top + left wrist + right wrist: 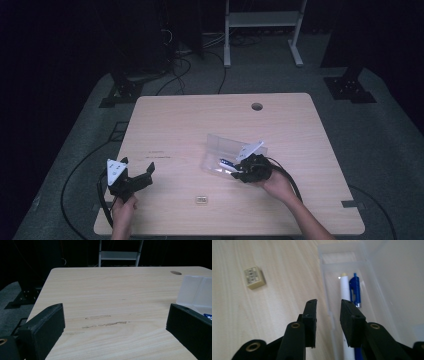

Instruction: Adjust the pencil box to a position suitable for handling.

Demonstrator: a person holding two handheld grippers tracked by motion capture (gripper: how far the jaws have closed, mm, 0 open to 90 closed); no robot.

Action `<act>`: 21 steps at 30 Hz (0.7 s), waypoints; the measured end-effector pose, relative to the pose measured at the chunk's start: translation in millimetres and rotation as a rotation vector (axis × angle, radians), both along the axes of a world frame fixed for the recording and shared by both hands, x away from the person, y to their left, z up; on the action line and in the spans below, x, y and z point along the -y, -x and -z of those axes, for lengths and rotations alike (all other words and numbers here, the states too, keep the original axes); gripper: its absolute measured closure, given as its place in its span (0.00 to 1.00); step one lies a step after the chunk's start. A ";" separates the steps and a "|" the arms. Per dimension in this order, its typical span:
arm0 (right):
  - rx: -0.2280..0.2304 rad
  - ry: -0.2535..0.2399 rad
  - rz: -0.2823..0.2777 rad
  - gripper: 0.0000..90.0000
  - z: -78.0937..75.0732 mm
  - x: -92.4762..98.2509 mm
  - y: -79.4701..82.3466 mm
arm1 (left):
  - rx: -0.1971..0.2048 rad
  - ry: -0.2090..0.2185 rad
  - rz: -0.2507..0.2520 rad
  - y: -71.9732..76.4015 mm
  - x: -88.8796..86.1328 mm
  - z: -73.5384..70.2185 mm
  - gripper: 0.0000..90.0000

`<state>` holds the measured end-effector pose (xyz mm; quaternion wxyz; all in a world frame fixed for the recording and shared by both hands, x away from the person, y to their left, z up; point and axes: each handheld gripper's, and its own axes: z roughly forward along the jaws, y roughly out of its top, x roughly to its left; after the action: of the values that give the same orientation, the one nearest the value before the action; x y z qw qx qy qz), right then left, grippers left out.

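Pens (349, 290) lie in the clear box (220, 145) at two o'clock; right gripper (328, 307) spread above, gripping nothing; left gripper (138, 169) spread wide at eight o'clock.

A small beige eraser (201, 200) lies on the wooden table (190, 120), before a white shelf frame (262, 20).

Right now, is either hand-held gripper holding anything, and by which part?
Nothing is held. The left hand-held gripper gapes over bare table; the right hand-held gripper stands open above the white pen in the clear plastic box.
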<state>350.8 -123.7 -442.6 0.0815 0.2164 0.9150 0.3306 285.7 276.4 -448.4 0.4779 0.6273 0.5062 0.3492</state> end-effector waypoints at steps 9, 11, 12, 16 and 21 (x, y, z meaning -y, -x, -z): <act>-0.003 -0.005 -0.098 0.70 -1.4 -24.6 15.3 | 0.000 -0.001 0.001 0.0 0.1 0.0 0.01; -0.007 -0.003 -0.111 0.69 -1.3 -29.0 16.9 | -0.001 0.000 0.000 -0.1 -0.3 0.0 0.01; -0.006 -0.005 -0.118 0.68 -0.7 -30.8 17.2 | -0.001 0.000 -0.001 -0.1 -0.5 0.0 0.01; -0.020 -0.003 -0.135 0.67 2.7 -36.7 18.3 | 0.001 -0.001 -0.001 0.3 -0.9 -0.4 0.01; -0.029 -0.010 -0.153 0.66 4.7 -43.2 20.2 | 0.002 0.000 -0.001 0.4 -0.5 -0.4 0.01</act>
<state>330.5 -80.6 -447.4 0.0416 0.1512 0.9283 0.3372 285.3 276.9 -448.0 0.4782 0.6268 0.5059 0.3499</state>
